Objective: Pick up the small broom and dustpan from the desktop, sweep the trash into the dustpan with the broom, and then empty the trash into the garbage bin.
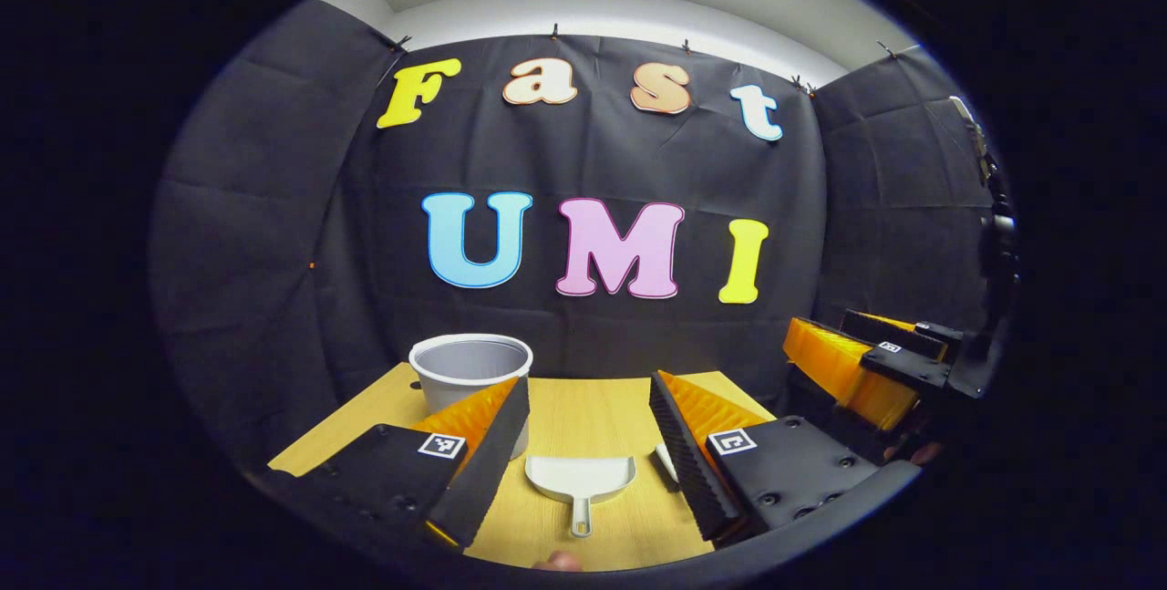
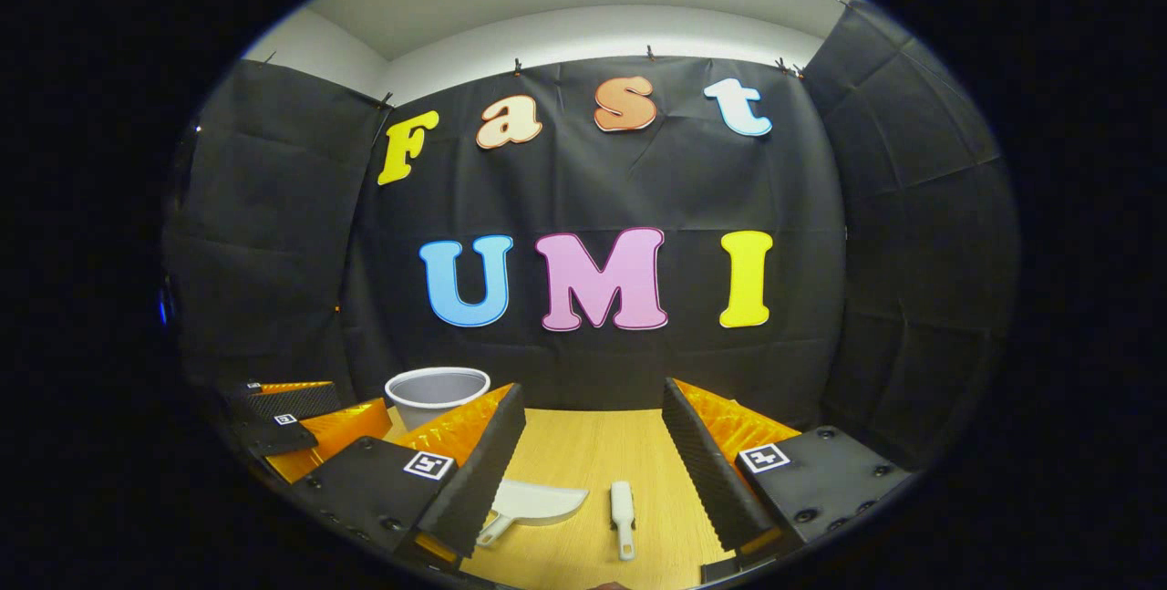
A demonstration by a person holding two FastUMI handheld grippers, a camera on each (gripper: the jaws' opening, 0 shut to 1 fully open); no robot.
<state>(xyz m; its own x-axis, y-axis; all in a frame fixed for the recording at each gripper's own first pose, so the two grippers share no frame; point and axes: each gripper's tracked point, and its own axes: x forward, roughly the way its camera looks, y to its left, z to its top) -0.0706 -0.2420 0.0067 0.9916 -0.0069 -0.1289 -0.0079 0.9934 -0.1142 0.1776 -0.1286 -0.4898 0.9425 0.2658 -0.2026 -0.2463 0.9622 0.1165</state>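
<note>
Your left gripper [image 1: 583, 444] hangs above the desk [image 1: 583, 408] w/ jaws spread wide, nothing between them. Same for your right gripper [image 2: 593, 453]: jaws apart, holding nothing.

Surroundings first. In the left gripper view the garbage bin [image 1: 470, 369] stands upright at the far side of the desk, behind the left jaw, which partly covers it. The right gripper shows off past the right jaw, well apart from the desk items. In the right gripper view the bin sits far back beyond the left jaw, w/ the left gripper [image 2: 301, 421] beside it at the left edge. A fingertip [image 1: 558, 562] pokes in at the bottom edge of the left gripper view. Nothing lies btwn either pair of jaws and the tools on the desk.

Dustpan [image 1: 580, 479]: flat on the desk, centred in the gap of the left jaws, mouth twd the far side, handle twd you, long axis along the jaws' line. In the right gripper view it lies by the left jaw, handle partly tucked under it.

Broom [image 2: 622, 517]: lies in the gap of the right jaws, long axis roughly along the jaws' line. In the left gripper view it's a sliver against the right jaw, just beside the dustpan. Can't tell which end is the brush.
</note>
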